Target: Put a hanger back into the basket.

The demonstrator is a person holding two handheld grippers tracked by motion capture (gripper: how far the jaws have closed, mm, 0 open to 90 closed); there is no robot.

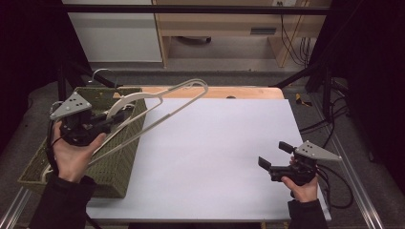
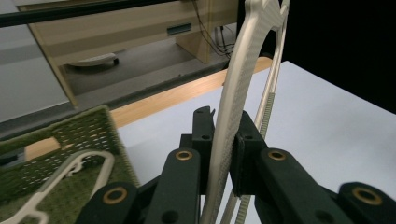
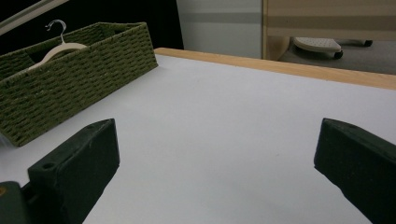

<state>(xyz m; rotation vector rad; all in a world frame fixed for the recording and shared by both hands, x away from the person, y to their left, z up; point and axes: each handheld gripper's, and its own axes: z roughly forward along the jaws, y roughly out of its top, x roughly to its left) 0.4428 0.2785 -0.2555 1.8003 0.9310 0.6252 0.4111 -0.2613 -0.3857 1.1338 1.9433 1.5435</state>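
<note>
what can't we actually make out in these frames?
- Held hanger: its hook, in the high view, hidden behind the left gripper; cut off by the top edge in the left gripper view.
- Basket contents: a second hanger lies inside; the woven wall hides whatever lies lower, in the right gripper view.
- Right gripper: its body is cut off by the bottom edge in its own view.

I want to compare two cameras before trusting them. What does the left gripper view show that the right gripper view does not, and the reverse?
Left gripper view: the left gripper shut on the arm of a cream hanger lifted above the table, and a second cream hanger lying in the green woven basket.

Right gripper view: the right gripper open with bare white table between its jaws, and a hanger with a metal hook in the basket.

Both: the basket, the white table with its wooden edge, and the floor beyond.
</note>
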